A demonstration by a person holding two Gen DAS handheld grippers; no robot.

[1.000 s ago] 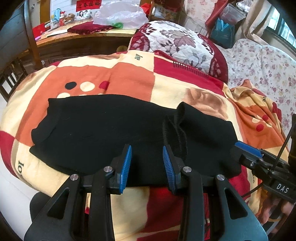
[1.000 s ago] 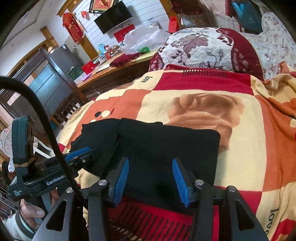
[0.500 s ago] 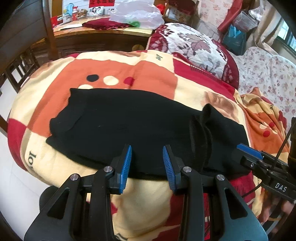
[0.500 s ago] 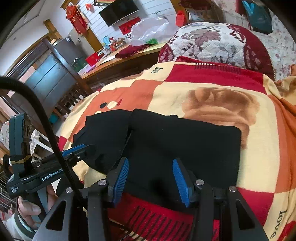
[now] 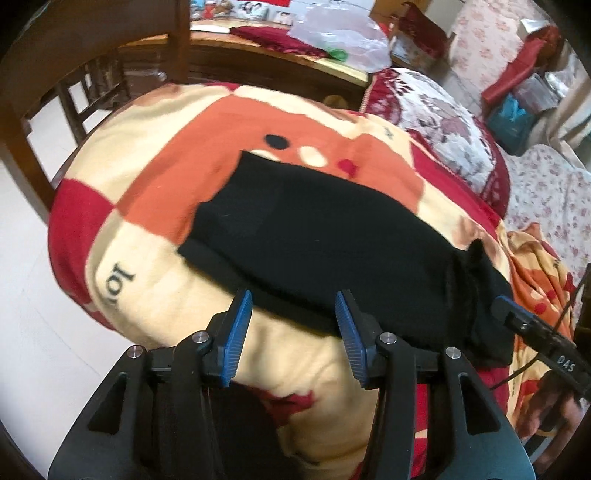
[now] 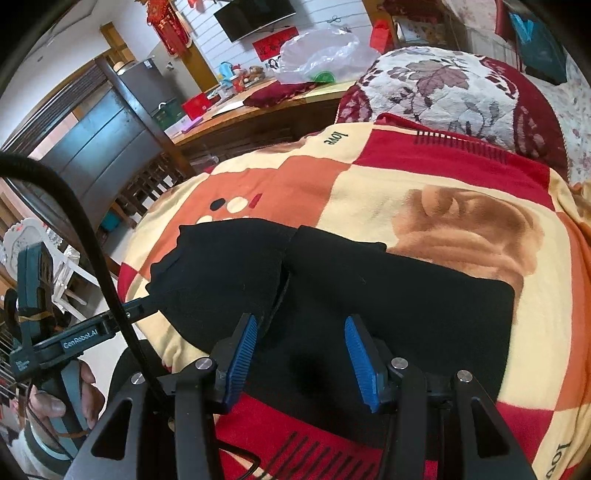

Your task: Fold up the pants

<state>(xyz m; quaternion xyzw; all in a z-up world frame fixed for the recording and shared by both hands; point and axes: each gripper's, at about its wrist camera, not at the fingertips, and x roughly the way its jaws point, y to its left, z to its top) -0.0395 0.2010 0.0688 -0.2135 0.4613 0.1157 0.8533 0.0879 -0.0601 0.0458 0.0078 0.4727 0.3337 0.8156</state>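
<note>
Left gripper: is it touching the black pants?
Cannot tell. In the left wrist view the open left gripper overlaps the black pants' near edge; no gap or contact shows plainly.

Pants (image 5: 332, 243) on blanket (image 5: 155, 177); pillow (image 5: 443, 136) behind; table (image 5: 258, 62) beyond.

A fleece blanket (image 6: 369, 192) in red, orange and cream checks, printed with the word "love", covers the bed ahead of the gripper. Beyond it, a red-bordered white floral cushion (image 6: 443, 88) rests at the far right. Further off, a wooden counter (image 6: 258, 110) carries a clear plastic bag (image 6: 317, 51) and a dark red cloth (image 6: 273, 94). A black flat-screen television (image 6: 251, 14) hangs on the white wall, a dark wooden chair (image 5: 92, 55) at far left.
</note>
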